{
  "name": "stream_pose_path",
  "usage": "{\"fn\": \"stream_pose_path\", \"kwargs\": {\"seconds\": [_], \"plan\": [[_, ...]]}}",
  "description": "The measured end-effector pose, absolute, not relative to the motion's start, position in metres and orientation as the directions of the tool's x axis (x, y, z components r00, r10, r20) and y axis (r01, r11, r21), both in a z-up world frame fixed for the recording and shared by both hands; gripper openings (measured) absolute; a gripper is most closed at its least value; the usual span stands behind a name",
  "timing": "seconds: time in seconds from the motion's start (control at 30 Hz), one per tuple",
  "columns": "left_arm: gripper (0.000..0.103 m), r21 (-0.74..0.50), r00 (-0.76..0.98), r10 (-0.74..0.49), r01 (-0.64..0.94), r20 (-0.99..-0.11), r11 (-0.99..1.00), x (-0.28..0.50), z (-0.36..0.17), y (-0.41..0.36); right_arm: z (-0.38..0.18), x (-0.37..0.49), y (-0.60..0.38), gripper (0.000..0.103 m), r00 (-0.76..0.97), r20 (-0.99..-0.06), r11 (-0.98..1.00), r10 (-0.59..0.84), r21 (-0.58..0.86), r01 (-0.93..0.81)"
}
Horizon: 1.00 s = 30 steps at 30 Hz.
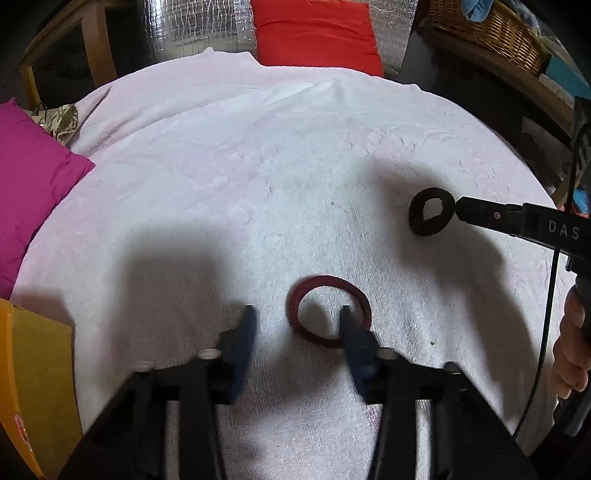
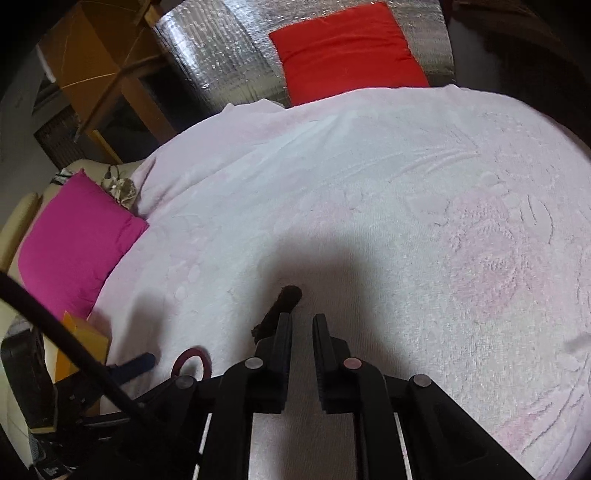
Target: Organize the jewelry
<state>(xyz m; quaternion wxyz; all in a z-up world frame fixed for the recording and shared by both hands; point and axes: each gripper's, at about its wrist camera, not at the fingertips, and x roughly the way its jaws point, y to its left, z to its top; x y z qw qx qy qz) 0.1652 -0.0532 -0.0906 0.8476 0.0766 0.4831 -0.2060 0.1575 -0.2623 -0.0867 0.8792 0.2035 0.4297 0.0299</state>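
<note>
A dark red bangle (image 1: 328,312) lies flat on the pale pink towel (image 1: 258,184). My left gripper (image 1: 297,323) is open just above it, its right finger over the bangle's hole and its left finger outside to the left. A black bangle (image 1: 431,216) hangs above the towel at the tip of my right gripper (image 1: 461,210). In the right wrist view the black bangle (image 2: 282,308) sits edge-on against the left finger, while my right gripper (image 2: 302,325) shows a narrow gap between its fingers. The red bangle also shows at lower left (image 2: 192,363).
A magenta cushion (image 1: 33,192) lies at the towel's left edge and a red cushion (image 1: 317,33) at the far edge. A yellow box (image 1: 33,380) stands at near left. A wicker basket (image 1: 491,29) sits at far right on a shelf.
</note>
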Motion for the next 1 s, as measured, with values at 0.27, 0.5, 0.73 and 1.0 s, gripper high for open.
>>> {"fn": "stream_pose_path", "kwargs": {"seconds": [0.27, 0.5, 0.73, 1.0], "plan": [[0.028, -0.063, 0.446, -0.267, 0.421, -0.854, 0.905, 0.169, -0.091, -0.05, -0.084, 0.16, -0.277, 0.049, 0.641, -0.737, 0.887, 0.213, 0.421, 0.189], [0.028, -0.044, 0.45, -0.25, 0.419, -0.857, 0.907, 0.17, -0.091, -0.053, -0.079, 0.161, -0.273, 0.049, 0.66, -0.718, 0.892, 0.22, 0.422, 0.162], [0.04, -0.038, 0.445, -0.249, 0.432, -0.86, 0.901, 0.167, -0.092, -0.055, -0.102, 0.18, -0.251, 0.028, 0.609, -0.784, 0.943, 0.121, 0.283, 0.176], [0.03, -0.066, 0.454, -0.282, 0.435, -0.845, 0.898, 0.166, -0.09, -0.054, -0.099, 0.179, -0.249, 0.011, 0.627, -0.775, 0.954, 0.083, 0.245, 0.176]]}}
